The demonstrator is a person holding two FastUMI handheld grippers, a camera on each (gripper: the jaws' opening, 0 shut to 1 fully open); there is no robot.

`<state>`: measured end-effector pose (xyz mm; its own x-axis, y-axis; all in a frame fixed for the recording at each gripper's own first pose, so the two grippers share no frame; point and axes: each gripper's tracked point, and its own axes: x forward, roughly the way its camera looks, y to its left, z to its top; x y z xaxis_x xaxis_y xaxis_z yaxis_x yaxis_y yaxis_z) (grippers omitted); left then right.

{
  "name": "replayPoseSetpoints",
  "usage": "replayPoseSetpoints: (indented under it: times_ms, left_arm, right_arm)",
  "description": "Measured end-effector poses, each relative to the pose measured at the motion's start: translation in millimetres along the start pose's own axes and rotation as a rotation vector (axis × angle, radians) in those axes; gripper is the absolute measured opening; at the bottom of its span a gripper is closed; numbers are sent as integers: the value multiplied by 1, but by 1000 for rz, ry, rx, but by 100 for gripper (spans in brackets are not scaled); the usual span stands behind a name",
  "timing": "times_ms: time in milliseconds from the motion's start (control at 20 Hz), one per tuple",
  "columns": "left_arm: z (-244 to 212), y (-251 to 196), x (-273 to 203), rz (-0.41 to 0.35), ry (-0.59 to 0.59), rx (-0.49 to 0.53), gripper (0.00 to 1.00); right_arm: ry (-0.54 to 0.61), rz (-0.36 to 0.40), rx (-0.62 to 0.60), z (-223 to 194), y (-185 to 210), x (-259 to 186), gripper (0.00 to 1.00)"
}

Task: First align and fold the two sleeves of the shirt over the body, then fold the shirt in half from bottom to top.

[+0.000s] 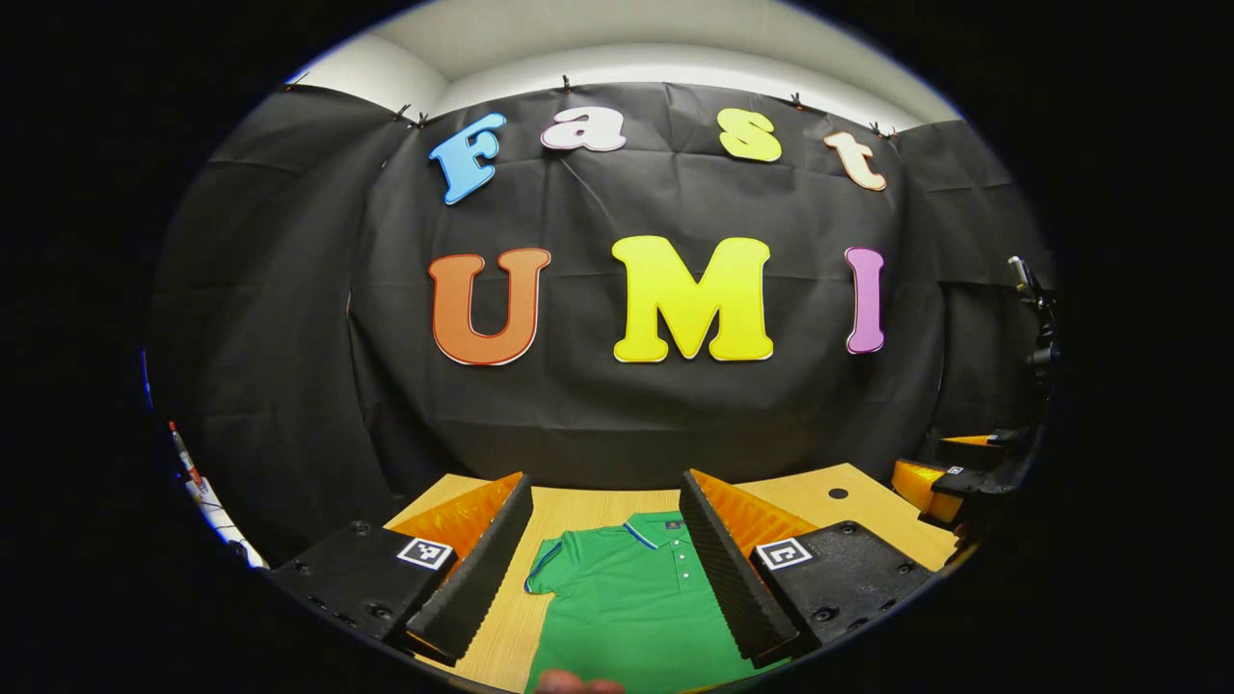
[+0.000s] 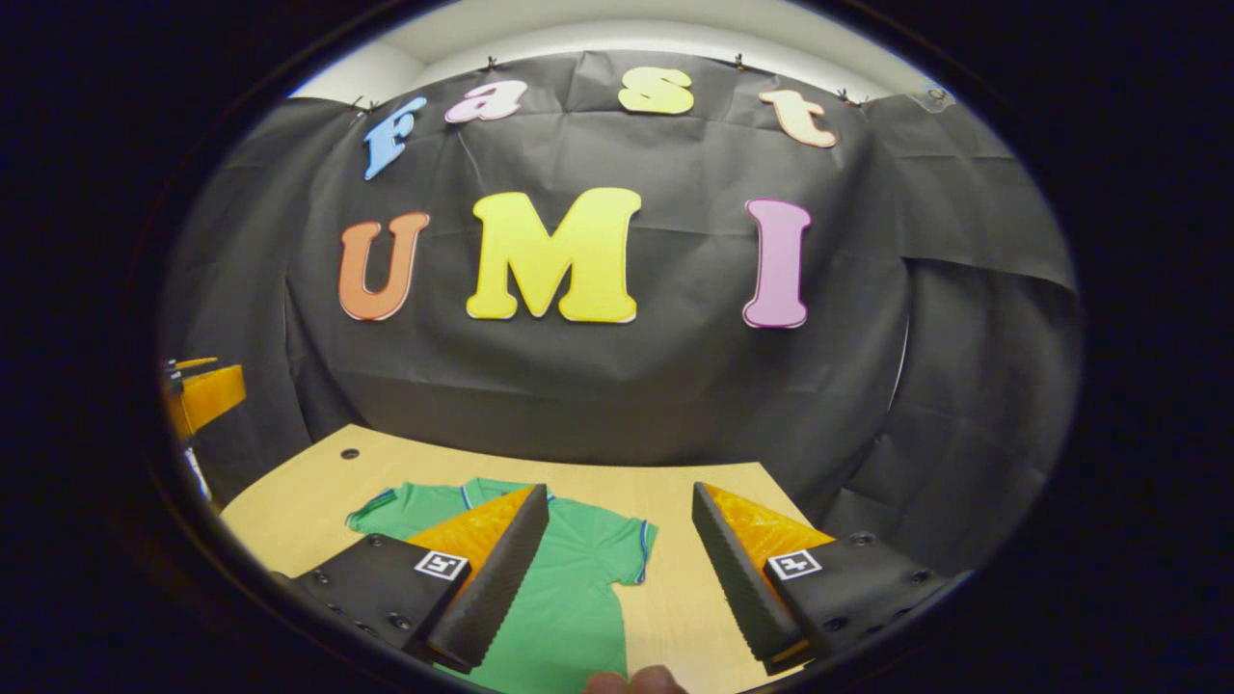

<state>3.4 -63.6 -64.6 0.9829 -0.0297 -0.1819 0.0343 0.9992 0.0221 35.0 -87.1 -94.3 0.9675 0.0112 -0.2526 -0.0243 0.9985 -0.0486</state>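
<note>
While the green polo shirt (image 1: 631, 602) lies flat with unreadable chest logo, both grippers (image 1: 605, 569) (image 2: 619, 569) hang spread wide.

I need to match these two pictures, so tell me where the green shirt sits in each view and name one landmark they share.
Left gripper view: the green shirt lies bottom centre on the wooden table, between that gripper's two fingers.
Right gripper view: it lies lower left of centre, partly behind that gripper's left finger.
Shared landmark: the small dark hole in the tabletop.
</note>
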Motion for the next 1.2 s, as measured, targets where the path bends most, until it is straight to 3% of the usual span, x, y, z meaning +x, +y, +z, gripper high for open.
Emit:
replayPoseSetpoints:
  times_ms: [400, 1200]
  left_arm:
    - [-13, -16, 2, 2, 56, -5, 98]
    - [-43, -12, 4, 75, 149, 33, 99]
  right_arm:
    - [178, 32, 12, -65, -18, 53, 97]
    - [423, 56, 57, -167, -34, 189, 97]
